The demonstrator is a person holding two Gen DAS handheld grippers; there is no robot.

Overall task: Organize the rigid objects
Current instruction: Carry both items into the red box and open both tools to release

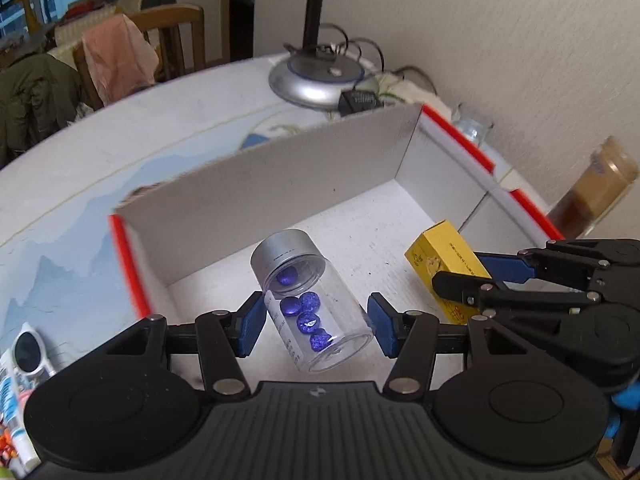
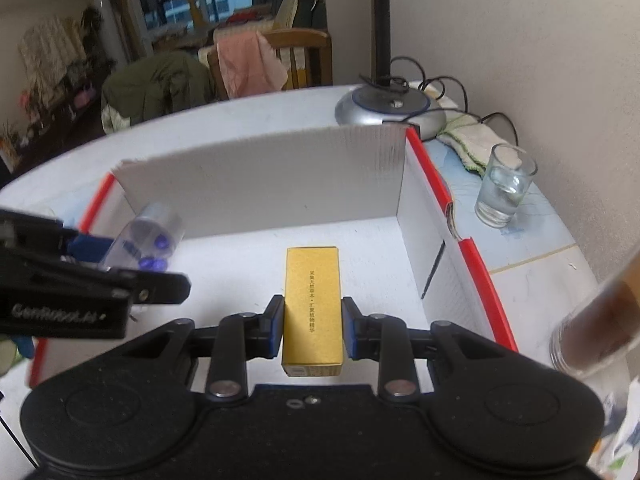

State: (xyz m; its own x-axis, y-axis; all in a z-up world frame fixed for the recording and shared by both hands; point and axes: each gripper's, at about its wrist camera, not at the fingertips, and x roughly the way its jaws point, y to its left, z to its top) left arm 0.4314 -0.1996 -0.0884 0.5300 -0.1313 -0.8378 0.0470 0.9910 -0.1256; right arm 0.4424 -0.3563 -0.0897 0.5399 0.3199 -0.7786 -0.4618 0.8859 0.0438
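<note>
A clear jar (image 1: pixel 316 312) with a silver lid and several blue balls inside hangs tilted over the white cardboard box (image 1: pixel 280 160), which has red edges. My left gripper (image 1: pixel 316 330) is shut on the jar, its blue pads against the jar's sides. From the right wrist view the same jar (image 2: pixel 148 232) and left gripper (image 2: pixel 128 264) show at the left, above the box's (image 2: pixel 260 184) left side. A yellow carton (image 2: pixel 312 304) sits lengthwise between the pads of my right gripper (image 2: pixel 312 330), which is shut on it, over the box floor. The right gripper (image 1: pixel 464 284) also holds the carton (image 1: pixel 436 252) in the left wrist view.
A silver lamp base (image 2: pixel 388 108) with cables stands behind the box. A glass of water (image 2: pixel 504 188) and a cloth (image 2: pixel 468 136) lie to the box's right. A tall brown jar (image 2: pixel 592 320) is near right. White sunglasses (image 1: pixel 28 352) lie left of the box. Chairs with clothes stand beyond the table.
</note>
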